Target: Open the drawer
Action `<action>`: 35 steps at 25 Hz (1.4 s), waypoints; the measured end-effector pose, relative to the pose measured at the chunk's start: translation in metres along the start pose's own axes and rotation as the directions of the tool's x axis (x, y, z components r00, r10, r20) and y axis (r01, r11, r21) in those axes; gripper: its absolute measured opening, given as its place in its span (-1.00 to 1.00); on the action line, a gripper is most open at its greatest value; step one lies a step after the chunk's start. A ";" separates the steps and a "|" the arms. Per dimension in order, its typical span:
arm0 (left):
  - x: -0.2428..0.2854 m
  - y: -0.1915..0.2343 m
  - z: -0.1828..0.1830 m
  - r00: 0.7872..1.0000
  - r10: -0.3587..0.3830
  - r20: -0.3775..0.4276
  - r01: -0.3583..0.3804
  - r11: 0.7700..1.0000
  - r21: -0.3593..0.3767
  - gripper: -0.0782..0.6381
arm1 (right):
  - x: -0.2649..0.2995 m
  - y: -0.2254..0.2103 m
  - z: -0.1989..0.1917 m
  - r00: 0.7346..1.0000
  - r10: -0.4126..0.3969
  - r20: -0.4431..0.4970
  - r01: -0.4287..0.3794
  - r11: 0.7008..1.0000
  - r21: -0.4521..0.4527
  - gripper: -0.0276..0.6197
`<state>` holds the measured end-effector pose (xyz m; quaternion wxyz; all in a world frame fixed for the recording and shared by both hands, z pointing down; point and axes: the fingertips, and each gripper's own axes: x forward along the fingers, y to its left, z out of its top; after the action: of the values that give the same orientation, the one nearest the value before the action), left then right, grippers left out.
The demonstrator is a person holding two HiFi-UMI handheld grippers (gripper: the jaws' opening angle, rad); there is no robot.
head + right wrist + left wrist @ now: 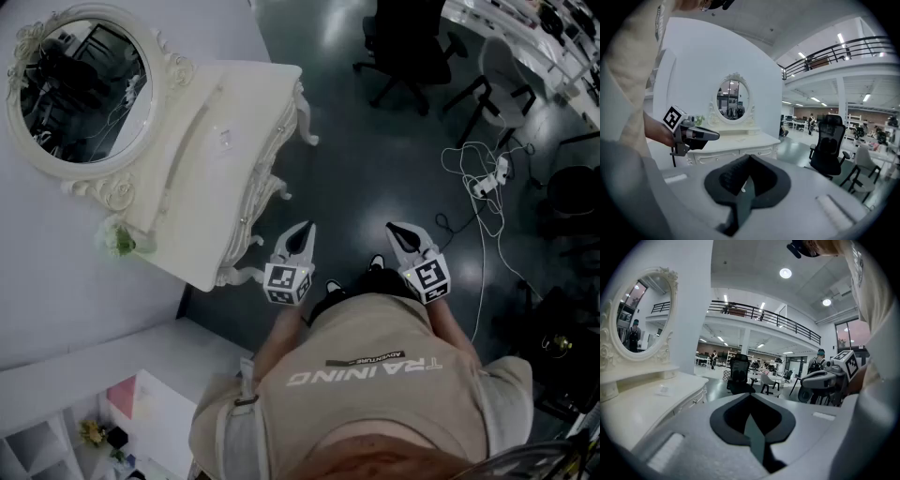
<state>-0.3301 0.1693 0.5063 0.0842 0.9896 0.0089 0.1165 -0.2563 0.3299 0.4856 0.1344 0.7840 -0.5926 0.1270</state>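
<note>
Head view: I'm looking steeply down at a white dressing table (234,103) against the wall on the left, with an oval mirror (82,89) standing at its back. A small green plant (117,242) sits on the near end of the top.

I hold the left gripper (302,232) and the right gripper (401,231) side by side in front of me, over the dark floor (375,169). The left one is near the table's near corner and touches nothing. The right one is further out to the right.

In the left gripper view the jaws are pressed together with nothing between them. The right gripper view shows the same: jaws fully closed and empty.

The drawers (757,150) run along the table's front edge, each with a small knob. From the right gripper view their fronts look flush with the table, so they are closed. Neither gripper is on a knob.

A black office chair (403,47) stands far off to the right, and white cables (483,178) lie on the floor.
</note>
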 end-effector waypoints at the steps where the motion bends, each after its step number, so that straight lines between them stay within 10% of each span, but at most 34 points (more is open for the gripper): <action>1: 0.004 0.003 0.000 1.000 0.001 -0.003 -0.001 1.000 -0.004 -0.76 | 0.003 0.000 0.002 1.000 -0.004 0.004 0.004 1.000 -0.011 -0.91; 19: 0.143 -0.016 0.061 0.998 0.060 -0.029 -0.056 0.991 0.121 -0.76 | 0.076 -0.148 0.024 0.977 0.145 0.155 -0.151 0.988 0.030 -0.91; 26: 0.207 0.010 0.075 0.980 0.199 -0.005 -0.198 0.976 0.088 -0.76 | 0.122 -0.215 0.037 0.944 0.271 0.189 -0.284 0.957 0.048 -0.91; 35: 0.268 0.069 0.080 0.981 0.194 0.008 -0.194 0.981 0.024 -0.76 | 0.209 -0.250 0.042 0.940 0.315 0.130 -0.326 0.943 0.073 -0.91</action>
<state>-0.0511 0.0983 0.5026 0.0604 0.9870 -0.0866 0.1210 0.0418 0.1929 0.5067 0.0401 0.6886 -0.7125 0.1289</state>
